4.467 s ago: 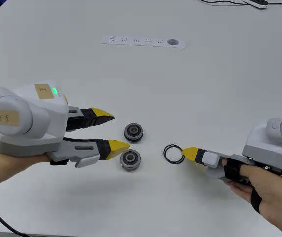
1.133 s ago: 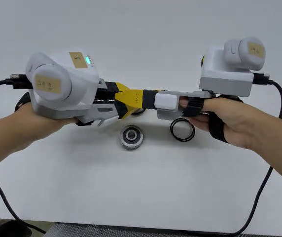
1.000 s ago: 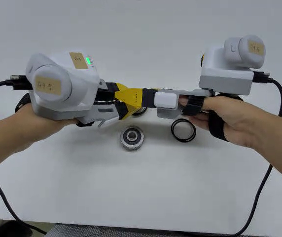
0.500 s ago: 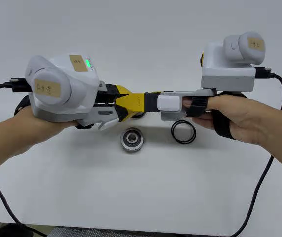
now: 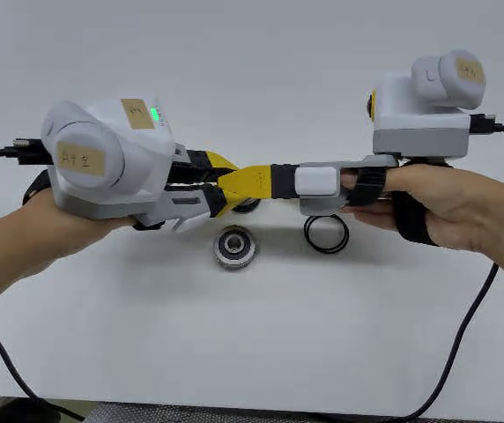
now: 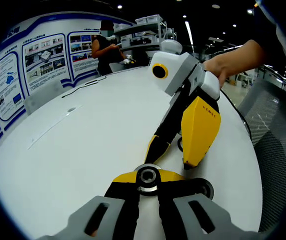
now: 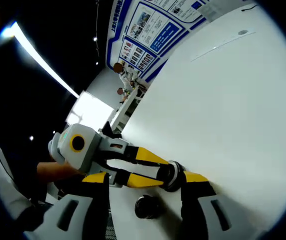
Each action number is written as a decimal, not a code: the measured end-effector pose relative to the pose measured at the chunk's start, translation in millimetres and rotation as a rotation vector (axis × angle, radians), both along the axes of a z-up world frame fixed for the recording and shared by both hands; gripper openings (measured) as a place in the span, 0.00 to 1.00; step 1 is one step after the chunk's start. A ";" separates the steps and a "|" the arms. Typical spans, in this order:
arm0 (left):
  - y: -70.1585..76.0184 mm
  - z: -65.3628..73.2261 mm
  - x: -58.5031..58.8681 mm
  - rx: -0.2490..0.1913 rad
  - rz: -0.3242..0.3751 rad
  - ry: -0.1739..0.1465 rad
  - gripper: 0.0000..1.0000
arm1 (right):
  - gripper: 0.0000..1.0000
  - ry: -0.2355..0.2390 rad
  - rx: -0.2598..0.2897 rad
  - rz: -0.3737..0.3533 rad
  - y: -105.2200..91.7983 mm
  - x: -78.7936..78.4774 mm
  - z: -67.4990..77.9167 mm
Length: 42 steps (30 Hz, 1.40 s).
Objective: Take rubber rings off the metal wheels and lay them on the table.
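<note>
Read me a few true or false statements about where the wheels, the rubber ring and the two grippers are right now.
1. The left gripper clamps a metal wheel. True.
2. Both wheels sit on the table. False: only the second wheel does; the other is in the left gripper's jaws.
3. A black rubber ring lies flat on the table. True.
4. The right gripper is closed tight. False: its jaws stand apart, close to the held wheel.
</note>
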<state>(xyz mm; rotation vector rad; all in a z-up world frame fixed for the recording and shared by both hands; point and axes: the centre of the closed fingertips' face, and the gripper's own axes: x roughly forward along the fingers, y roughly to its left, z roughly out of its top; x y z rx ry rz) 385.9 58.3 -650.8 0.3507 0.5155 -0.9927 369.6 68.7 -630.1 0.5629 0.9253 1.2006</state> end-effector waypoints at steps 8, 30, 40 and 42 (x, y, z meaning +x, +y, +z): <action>0.1 0.2 0.0 -0.002 0.000 0.001 0.13 | 0.58 0.021 0.015 -0.014 -2.0 -3.0 0.2; 0.5 0.0 0.0 -0.003 0.001 0.004 0.13 | 0.42 0.020 0.020 -0.048 -10.0 -1.2 -4.6; 0.6 -0.1 0.0 -0.004 0.001 0.002 0.13 | 0.26 0.031 -0.017 -0.080 -13.4 5.1 -12.1; 0.7 -0.2 0.1 -0.005 0.001 0.002 0.13 | 0.23 0.036 -0.032 -0.089 -14.2 6.8 -14.7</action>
